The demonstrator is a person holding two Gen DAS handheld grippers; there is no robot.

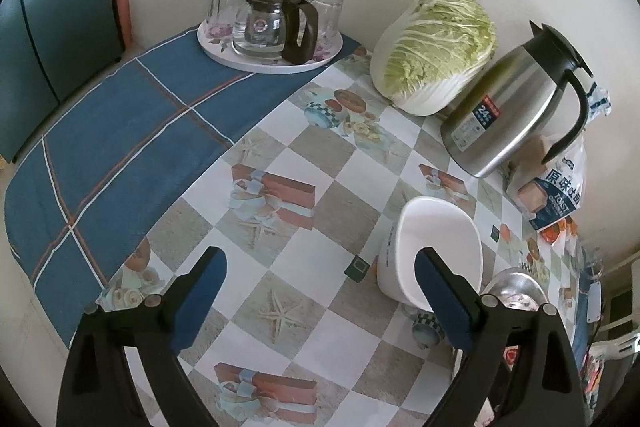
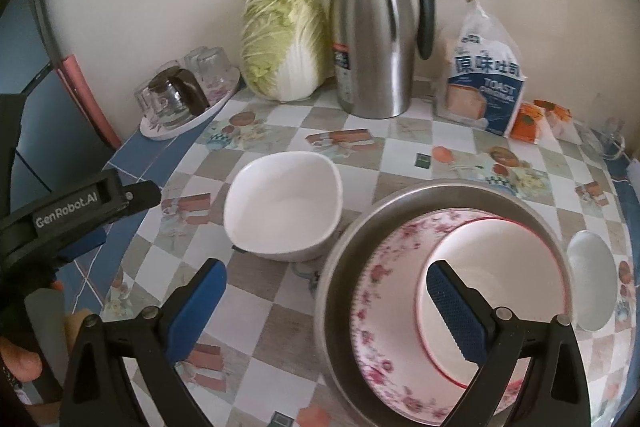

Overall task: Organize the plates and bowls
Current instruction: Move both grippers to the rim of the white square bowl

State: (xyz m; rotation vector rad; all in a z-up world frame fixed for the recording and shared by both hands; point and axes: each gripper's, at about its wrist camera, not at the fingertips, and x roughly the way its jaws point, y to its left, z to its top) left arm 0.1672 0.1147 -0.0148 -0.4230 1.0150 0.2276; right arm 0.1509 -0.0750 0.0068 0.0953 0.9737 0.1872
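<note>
On the table: checked oilcloth point(image 2: 280, 311) with a blue plaid cloth point(image 1: 120, 131) over its 9 o'clock side.
Left gripper point(image 1: 320, 301): jaws wide apart, gripping nothing; its right finger overlaps the white bowl's rim in the left wrist view, contact impossible to judge.
Right gripper point(image 2: 326, 309): jaws apart, empty, right finger hanging over the nested stack.
White bowl point(image 2: 284, 205): squarish, upright, at 12 o'clock from the right gripper's left finger; just beside the metal pan, touching or not unclear.
Metal pan point(image 2: 352, 227): at 3 o'clock in the right wrist view, holding a pink-flowered plate point(image 2: 384, 307), with a red-rimmed bowl point(image 2: 500, 259) sitting on it.
Cut off: lower rims of pan and plate, lost behind the gripper frame and picture edge.
Small pale dish point(image 2: 592, 283): at 3 o'clock past the pan, blurred, kind hard to tell.
Far side, 12 o'clock: steel thermos jug point(image 2: 372, 39), napa cabbage point(image 2: 284, 39), bread bag point(image 2: 484, 79).
Writing: "TOAST ORIGINAL" and Chinese characters on the bag; "24" on the jug's label, remainder too small; "GenRobot.AI" on the other gripper's body at 9 o'clock in the right wrist view.
Tray point(image 1: 224, 55): at 11 o'clock, with a glass coffee pot point(image 1: 276, 23) and upturned glasses point(image 1: 226, 3); pot's round label unreadable.
Hand point(image 2: 24, 355): only a sliver at 8 o'clock.
</note>
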